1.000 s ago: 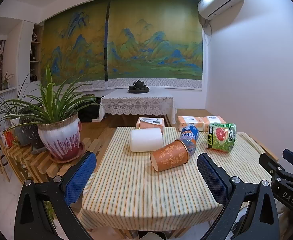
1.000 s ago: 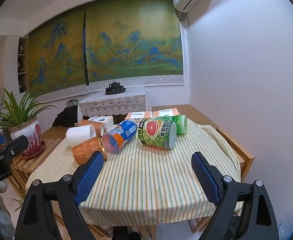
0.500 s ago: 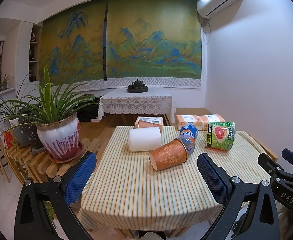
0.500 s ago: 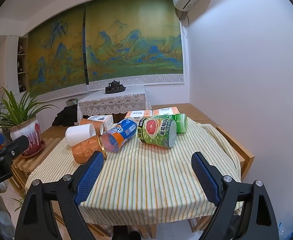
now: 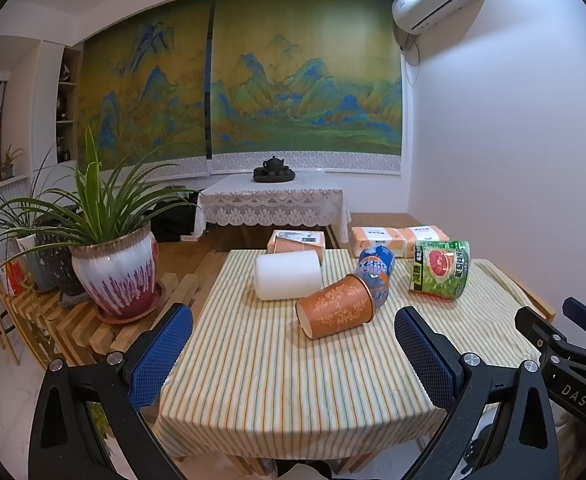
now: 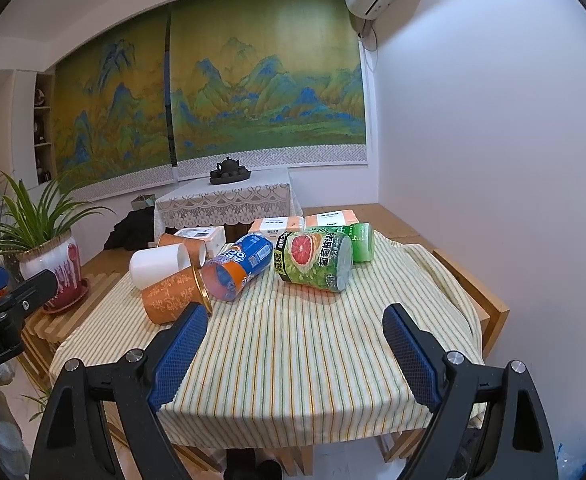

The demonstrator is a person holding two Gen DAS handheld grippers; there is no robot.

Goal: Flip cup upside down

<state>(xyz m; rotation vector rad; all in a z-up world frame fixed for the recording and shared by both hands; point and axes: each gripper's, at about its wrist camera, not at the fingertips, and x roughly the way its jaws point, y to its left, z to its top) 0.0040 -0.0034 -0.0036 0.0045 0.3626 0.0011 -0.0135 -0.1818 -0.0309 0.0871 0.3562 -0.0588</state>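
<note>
An orange patterned paper cup (image 5: 335,312) lies on its side on the striped tablecloth (image 5: 285,380), base toward me in the left wrist view; it also shows in the right wrist view (image 6: 171,298). A white cup (image 5: 287,274) lies on its side just behind it, and also shows in the right wrist view (image 6: 157,263). A second orange cup (image 5: 289,245) lies farther back. My left gripper (image 5: 293,354) is open and empty above the table's near part, short of the cups. My right gripper (image 6: 293,350) is open and empty, to the right of the orange cup.
A blue and orange bottle (image 6: 241,266) and a green grapefruit-label bottle (image 6: 315,262) lie on their sides mid-table. Tissue packs (image 5: 397,236) sit at the far edge. A potted plant (image 5: 113,268) stands on a slatted wooden rack at the left. A white wall is at the right.
Both grippers have moved slightly forward toward the table; the cups and bottles look a little nearer. Nothing on the table has moved.
</note>
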